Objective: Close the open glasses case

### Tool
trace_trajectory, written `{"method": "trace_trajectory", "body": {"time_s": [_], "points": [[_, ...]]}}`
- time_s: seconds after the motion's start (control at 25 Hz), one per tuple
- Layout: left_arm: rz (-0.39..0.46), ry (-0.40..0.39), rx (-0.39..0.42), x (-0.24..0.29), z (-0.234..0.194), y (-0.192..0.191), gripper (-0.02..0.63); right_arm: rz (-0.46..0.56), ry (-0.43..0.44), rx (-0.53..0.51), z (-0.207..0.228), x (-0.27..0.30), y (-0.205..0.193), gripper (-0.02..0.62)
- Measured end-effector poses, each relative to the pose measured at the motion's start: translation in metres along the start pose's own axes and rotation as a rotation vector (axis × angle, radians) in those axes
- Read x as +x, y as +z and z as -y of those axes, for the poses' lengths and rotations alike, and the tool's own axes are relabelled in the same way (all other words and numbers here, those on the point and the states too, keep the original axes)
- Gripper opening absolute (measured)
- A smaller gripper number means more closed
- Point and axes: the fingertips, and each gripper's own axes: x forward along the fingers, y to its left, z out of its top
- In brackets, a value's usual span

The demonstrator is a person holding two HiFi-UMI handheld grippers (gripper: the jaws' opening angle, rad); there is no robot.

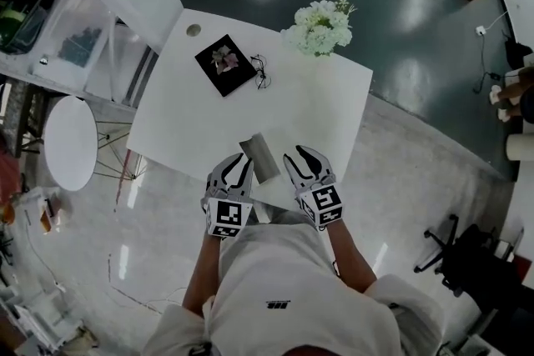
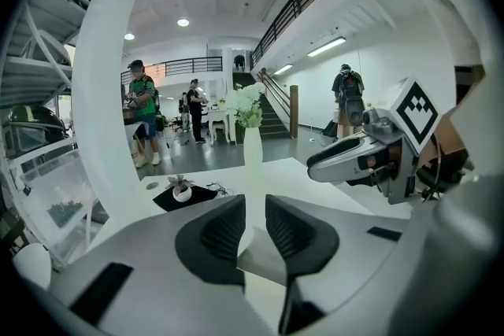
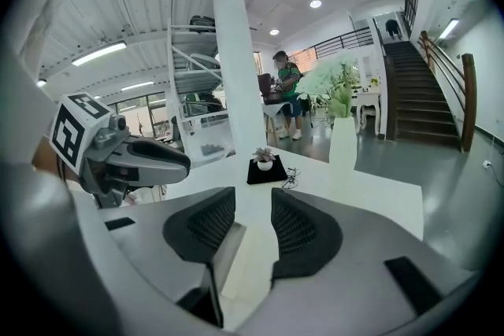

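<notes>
White surface point(image 1: 317, 108) under all. Far beyond the case point(image 1: 260, 156): flowers point(image 1: 319, 27), then black mat point(image 1: 225, 64). Just left of the case: left gripper point(image 1: 236, 161), jaws a narrow gap apart, holding nothing. Just right of the case: right gripper point(image 1: 306, 155), jaws likewise part-open and empty. Case itself at the near edge. Glasses point(image 1: 260, 72) far beyond it. Seemingly at the approach step, lid not yet touched. Next, probably: steady the base, tip the lid over, press shut.
</notes>
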Motion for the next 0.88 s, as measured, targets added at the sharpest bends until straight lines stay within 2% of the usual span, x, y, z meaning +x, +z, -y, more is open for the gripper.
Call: {"method": "trace_trajectory", "body": {"time_s": [0.52,0.88], "points": [[-0.059,-0.147,-0.005,0.038,0.002,-0.037,0.083,-0.070,-0.114,0.067,0.016,0.016,-0.037,0.124],[-0.120,-0.221,-0.017,0.059,0.014,-0.066,0.074,-0.109,-0.132,0.080,0.020,0.030,-0.058,0.114]]}}
